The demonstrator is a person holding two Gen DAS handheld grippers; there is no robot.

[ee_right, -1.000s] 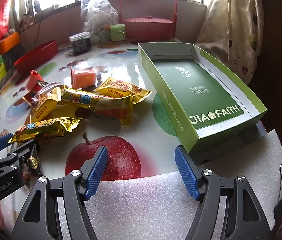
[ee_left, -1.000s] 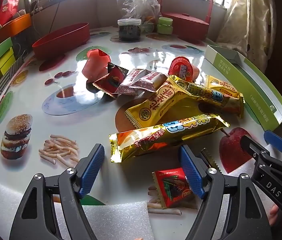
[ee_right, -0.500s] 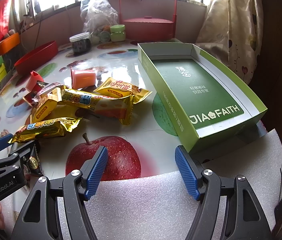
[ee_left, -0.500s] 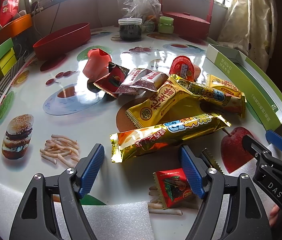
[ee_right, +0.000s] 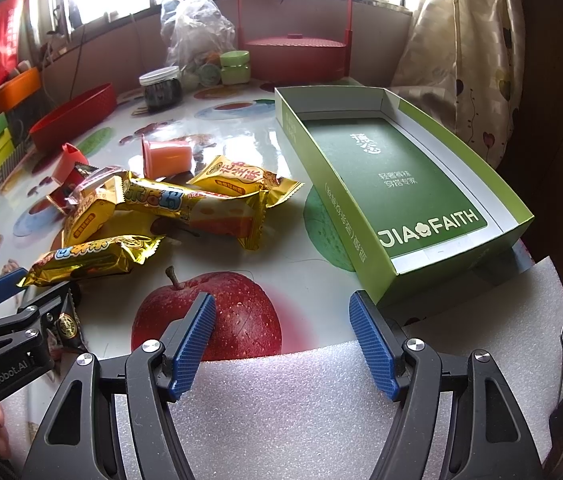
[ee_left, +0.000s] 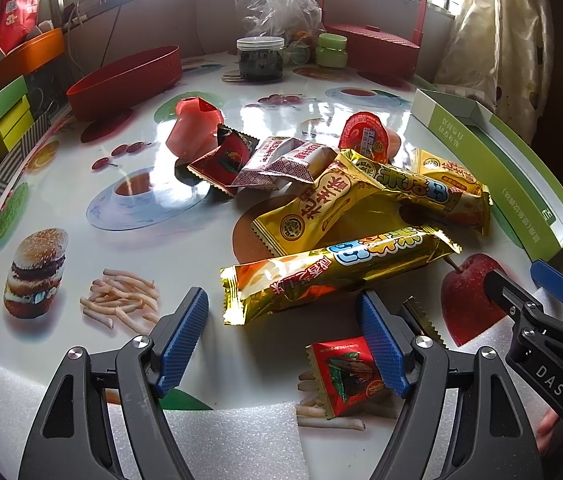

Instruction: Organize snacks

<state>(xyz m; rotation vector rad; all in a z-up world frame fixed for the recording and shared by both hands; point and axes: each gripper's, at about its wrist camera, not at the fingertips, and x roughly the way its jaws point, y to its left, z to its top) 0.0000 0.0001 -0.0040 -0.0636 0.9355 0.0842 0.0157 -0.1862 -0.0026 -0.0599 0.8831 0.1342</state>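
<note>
The left tongs [ee_left: 281, 340] stand wide apart with nothing between them, their ribbed blue pads [ee_left: 179, 340] low over the glossy, food-printed counter [ee_left: 81, 184]. Just ahead lies a long gold foil bar [ee_left: 337, 270] with crimped, saw-toothed ends, and a small red square sachet [ee_left: 345, 374] sits near the right pad. Further off, more crinkled gold wrappers [ee_left: 413, 186], a red-and-white packet [ee_left: 281, 164] and a round jelly cup with a foil lid [ee_left: 365, 136] lie heaped together. The right tongs [ee_right: 281, 338] also gape empty, over a printed apple [ee_right: 217, 320] and a sheet of white foam [ee_right: 301, 408]. The shallow green cardboard box [ee_right: 365, 240], rectangular and empty, rests on the counter to the right.
</note>
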